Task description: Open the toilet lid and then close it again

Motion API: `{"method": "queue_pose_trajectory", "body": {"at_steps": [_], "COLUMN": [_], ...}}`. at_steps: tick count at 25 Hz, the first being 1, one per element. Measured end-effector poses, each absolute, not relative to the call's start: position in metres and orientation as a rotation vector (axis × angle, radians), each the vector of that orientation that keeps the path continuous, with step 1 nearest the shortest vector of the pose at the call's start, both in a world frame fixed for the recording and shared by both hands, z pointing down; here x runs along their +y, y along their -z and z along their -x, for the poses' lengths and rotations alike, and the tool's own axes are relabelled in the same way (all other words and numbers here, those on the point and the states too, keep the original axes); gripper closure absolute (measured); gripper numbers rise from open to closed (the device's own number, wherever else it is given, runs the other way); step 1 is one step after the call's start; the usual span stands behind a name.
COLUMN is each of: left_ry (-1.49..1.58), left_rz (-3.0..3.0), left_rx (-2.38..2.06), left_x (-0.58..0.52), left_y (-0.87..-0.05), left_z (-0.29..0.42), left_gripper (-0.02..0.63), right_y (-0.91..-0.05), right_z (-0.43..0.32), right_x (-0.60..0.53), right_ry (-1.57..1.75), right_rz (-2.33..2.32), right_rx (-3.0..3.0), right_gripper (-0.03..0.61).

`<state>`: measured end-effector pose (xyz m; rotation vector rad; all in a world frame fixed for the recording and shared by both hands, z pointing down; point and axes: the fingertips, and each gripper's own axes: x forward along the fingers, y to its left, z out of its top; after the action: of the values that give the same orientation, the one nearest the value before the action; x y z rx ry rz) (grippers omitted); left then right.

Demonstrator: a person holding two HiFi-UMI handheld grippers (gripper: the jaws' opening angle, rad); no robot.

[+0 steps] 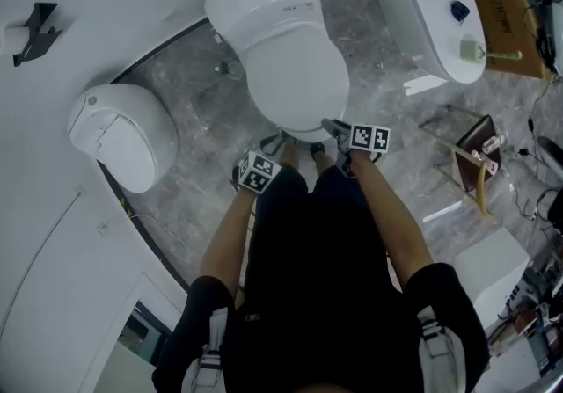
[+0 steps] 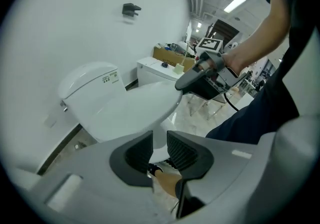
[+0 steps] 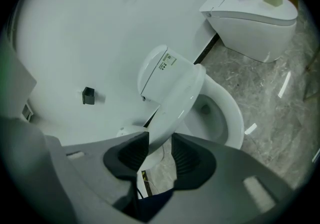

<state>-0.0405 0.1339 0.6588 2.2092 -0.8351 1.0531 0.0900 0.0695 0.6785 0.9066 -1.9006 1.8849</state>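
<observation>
A white toilet stands against the curved wall, and its lid (image 1: 295, 66) is raised a little off the bowl (image 3: 220, 118). Both grippers meet at the lid's front edge. My left gripper (image 1: 278, 144) has the lid's rim (image 2: 135, 107) between its pads, which look pressed on it (image 2: 160, 148). My right gripper (image 1: 331, 128) is shut on the lid's edge (image 3: 175, 97), the pads on either side of it (image 3: 160, 150). The left gripper view also catches the right gripper (image 2: 178, 86) at the rim. The tank (image 1: 259, 0) is behind the lid.
A second toilet (image 1: 431, 13) stands to the upper right, by a cardboard box (image 1: 501, 9). A rounded white unit (image 1: 123, 132) sits at the left by the wall. A wooden stool (image 1: 475, 163) and a white box (image 1: 501, 268) are at the right. The floor is grey marble (image 1: 193, 83).
</observation>
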Motion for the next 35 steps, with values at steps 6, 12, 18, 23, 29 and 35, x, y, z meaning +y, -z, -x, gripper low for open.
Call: {"method": "queue_pose_trajectory", "body": {"at_steps": [6,12,18,23,29,35], "left_ry": [-0.92,-0.763,-0.702,-0.69,-0.67,-0.636], "left_rz": [-2.074,-1.986,-1.94,-1.918,-1.874,-1.84], "left_rx": [-0.961,-1.075,-1.142,-1.154,-1.159,-1.184], "left_x": [0.158,0.16,0.18,0.191,0.189,0.179], "left_y": [-0.67,-0.666,-0.659,-0.663,-0.679,-0.687], "left_z": [0.049,0.046,0.041,0.032,0.03,0.035], "left_gripper": [0.576,0.601,0.601,0.601,0.602,0.602], "right_y": [-0.688,-0.702,-0.719,-0.733,-0.755,-0.778], "right_z": [-0.093,-0.099,-0.102,-0.106,-0.111,-0.118], "right_x": [0.079,0.091,0.103,0.111,0.117,0.125], "right_ry": [-1.877,-1.866,-1.855,-1.854,-1.799,-1.784], "right_rz": [-0.848,-0.813,-0.771,-0.72,-0.652,-0.596], "right_rx": [-1.913,-1.904,-1.894,-1.884,-1.839,-1.75], "right_gripper": [0.433,0.433,0.426,0.422,0.395,0.327]}}
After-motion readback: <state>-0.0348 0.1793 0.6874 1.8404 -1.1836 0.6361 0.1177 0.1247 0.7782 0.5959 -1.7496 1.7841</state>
